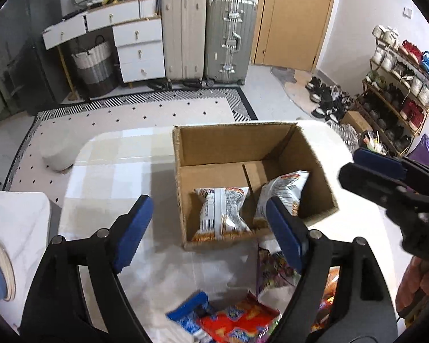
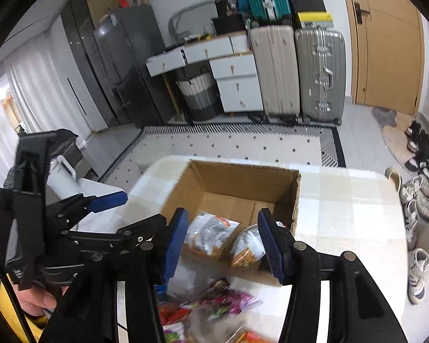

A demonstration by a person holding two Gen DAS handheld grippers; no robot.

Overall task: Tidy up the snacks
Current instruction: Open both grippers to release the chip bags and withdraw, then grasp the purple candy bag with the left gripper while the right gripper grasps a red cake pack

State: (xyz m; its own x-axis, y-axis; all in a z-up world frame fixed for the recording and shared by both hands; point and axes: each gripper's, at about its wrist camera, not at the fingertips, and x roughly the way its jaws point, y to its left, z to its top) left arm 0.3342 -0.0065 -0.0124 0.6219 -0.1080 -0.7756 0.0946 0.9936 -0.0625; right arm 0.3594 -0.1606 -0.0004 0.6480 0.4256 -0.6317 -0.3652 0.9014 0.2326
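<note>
Looks like this is the gap between two drops: two white-and-orange snack bags (image 1: pixel 221 214) already lie in the cardboard box (image 1: pixel 311 160), one flat at the near left, the other (image 1: pixel 283 194) leaning toward the right wall. Both tools are empty, so I'd say the next job is fetching another packet from the loose pile (image 2: pixel 214 300) on the checked surface (image 2: pixel 343 205) just in front of the box.

The left hand-held gripper (image 1: pixel 206 234) has its blue pads spread wide with nothing between them, angled down over the near edge of the box. The right hand-held gripper (image 2: pixel 223 243) is open too, narrower, empty, and also tilted down toward the box front; a bit of a hand (image 2: pixel 34 300) shows at the lower left of its view.

For the next move I'd guess either one has to dip toward the red packet (image 1: pixel 240 320) or the purple-ish one (image 2: pixel 228 297). They overlap, so picking just one could be fiddly
</note>
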